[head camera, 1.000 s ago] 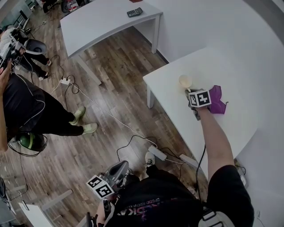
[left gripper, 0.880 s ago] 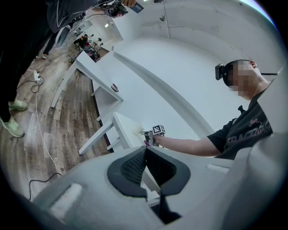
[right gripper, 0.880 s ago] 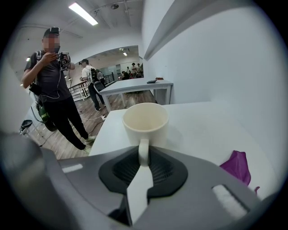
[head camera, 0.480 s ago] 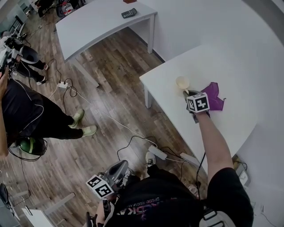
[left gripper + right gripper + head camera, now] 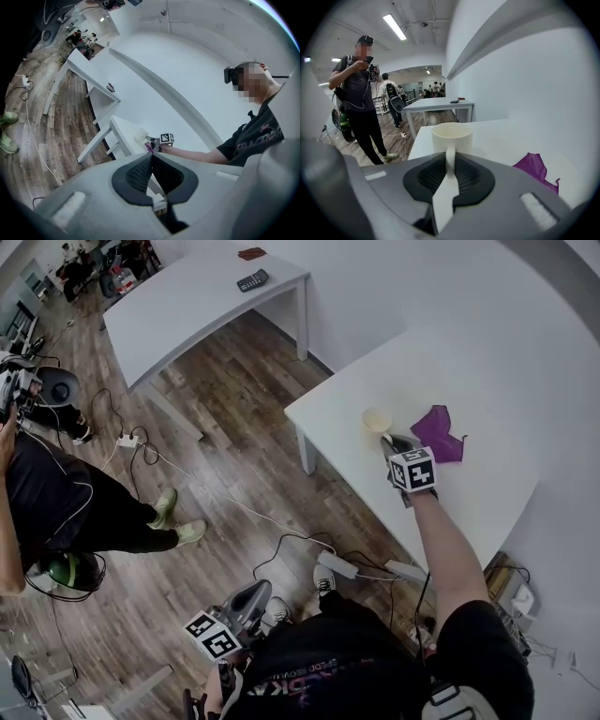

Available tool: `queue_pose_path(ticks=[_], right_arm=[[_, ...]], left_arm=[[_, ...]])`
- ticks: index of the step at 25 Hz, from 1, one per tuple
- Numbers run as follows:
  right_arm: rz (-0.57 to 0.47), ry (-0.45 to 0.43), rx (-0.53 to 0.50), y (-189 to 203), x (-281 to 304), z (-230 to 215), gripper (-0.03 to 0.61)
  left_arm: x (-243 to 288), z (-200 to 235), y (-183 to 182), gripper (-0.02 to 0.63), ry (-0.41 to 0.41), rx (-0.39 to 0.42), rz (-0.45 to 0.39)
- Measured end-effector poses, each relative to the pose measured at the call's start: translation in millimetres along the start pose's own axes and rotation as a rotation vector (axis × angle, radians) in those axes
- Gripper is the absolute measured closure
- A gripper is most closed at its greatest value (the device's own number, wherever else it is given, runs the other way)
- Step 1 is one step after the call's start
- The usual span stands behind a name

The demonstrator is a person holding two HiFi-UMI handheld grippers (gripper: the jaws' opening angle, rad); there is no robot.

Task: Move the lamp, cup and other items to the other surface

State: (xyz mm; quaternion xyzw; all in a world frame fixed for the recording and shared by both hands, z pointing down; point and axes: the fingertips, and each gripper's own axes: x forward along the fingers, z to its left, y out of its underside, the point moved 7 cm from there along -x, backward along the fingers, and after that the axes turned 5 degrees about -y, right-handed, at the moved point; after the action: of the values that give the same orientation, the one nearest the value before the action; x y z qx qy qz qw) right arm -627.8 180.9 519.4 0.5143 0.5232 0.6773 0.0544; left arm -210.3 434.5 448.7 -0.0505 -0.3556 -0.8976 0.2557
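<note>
Cup (image 5: 451,137): upright near the left edge of the table (image 5: 487,512); cannot tell whether it rests on the table.
Right gripper (image 5: 450,165): clenched on the cup's handle, over the table.
Cloth (image 5: 439,434): purple, crumpled on the table, just beside the cup.
Left gripper (image 5: 151,164): jaws pressed together, empty, off the table, well apart from it.

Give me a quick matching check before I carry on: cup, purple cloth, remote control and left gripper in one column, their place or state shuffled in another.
1. cup
2. purple cloth
3. remote control
4. left gripper

A. on the far table
B. jaws together, nothing between them
C. handle pinched in the right gripper
D. lying loose on the near table

Pairs: 1-C, 2-D, 3-A, 4-B.
</note>
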Motion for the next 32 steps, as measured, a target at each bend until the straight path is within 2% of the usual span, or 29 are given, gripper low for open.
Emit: queue_pose_path(ticks=[15, 28, 32], right_arm=[[-0.141, 0.107, 0.053, -0.5, -87.6, 60.7, 0.532], [-0.226, 0.194, 0.115, 32.4, -179.3, 125.1, 0.532], [-0.242, 0.216, 0.125, 44.6, -199.7, 148.8, 0.532]], left_arm=[[-45.5, 5.4, -11.4, 0.615, 0.132, 0.055, 0.073], [-73.7, -4.1, -7.3, 0.615, 0.280, 0.114, 0.136], [-87.5, 0.6, -1.8, 0.615, 0.306, 0.105, 0.156]])
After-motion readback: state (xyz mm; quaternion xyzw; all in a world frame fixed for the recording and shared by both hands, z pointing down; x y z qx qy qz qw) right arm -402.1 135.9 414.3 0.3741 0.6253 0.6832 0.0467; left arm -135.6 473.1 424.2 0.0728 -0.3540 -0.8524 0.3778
